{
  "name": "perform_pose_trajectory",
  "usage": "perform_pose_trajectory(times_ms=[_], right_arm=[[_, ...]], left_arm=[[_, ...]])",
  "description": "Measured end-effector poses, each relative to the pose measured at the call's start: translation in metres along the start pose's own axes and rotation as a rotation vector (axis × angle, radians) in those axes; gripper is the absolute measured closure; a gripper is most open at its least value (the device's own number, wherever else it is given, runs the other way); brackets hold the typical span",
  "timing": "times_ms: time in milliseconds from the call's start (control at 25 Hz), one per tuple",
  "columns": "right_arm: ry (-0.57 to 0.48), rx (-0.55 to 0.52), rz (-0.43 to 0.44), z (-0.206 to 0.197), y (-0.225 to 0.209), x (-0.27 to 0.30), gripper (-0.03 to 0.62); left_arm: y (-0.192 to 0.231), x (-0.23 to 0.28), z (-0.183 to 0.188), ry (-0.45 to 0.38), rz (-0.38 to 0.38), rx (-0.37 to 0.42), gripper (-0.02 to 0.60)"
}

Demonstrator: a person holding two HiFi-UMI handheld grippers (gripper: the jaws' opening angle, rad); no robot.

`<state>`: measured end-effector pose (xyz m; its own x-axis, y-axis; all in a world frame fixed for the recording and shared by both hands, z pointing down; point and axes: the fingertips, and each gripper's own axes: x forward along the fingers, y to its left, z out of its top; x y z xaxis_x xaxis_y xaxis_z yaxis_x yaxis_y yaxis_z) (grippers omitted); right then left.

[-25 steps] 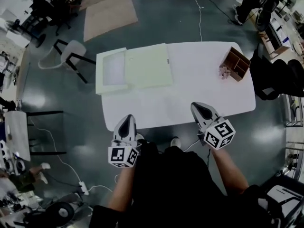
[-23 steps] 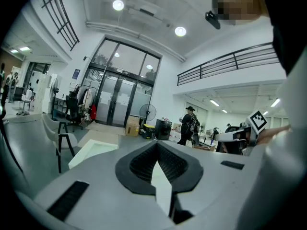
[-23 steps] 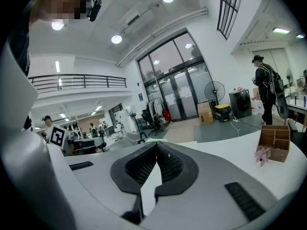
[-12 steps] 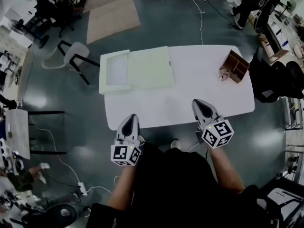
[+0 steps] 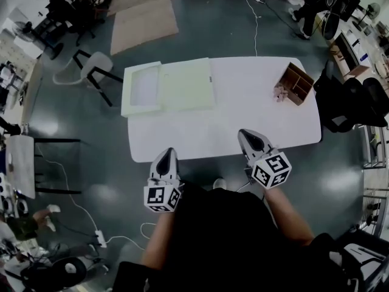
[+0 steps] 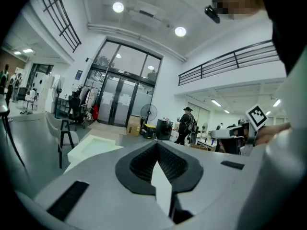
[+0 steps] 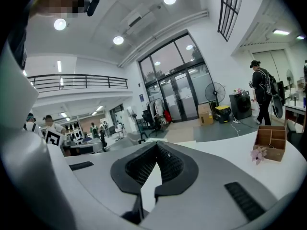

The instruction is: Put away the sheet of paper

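Left gripper view showed the left gripper [image 6: 157, 144] with its ribbed black pads closed tip to tip on nothing. The right gripper [image 7: 156, 144] was likewise closed and empty. Both hovered at the near edge of the smooth white table [image 5: 243, 108], well apart from the pale green flat box [image 5: 188, 84] lying open at the far left corner. What looked like the whitish sheet of paper [image 5: 144, 90] lay in its rimmed left half. A thin sheet lying flat gives the pads little edge to pinch, so it would likely crease or slip. The box seemed to overhang the corner and might tip if pressed. A compartmented wooden box [image 5: 295, 83] stood far right.
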<state>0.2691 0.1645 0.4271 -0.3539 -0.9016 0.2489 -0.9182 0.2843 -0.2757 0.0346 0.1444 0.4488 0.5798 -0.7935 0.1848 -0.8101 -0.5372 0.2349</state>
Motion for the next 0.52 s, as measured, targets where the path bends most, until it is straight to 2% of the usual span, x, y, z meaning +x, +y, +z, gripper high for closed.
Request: perform_pose_trajectory(times_ms=[120,320,520], right_arm=[[-0.004,0.032,-0.003,-0.002,-0.004,-0.004,0.595],[0.003,0.010,-0.001,-0.001,-0.007,-0.010,0.595],[-0.007,0.022,0.017,-0.008,-0.001,-0.010,0.595]], left_arm=[[0.000,0.005,0.003,-0.001,-0.003,0.004,0.578],[-0.012,0.013,0.015,-0.016,-0.029,0.046,0.578],[-0.026,0.006,0.009,0.005,-0.050,0.071,0.578]])
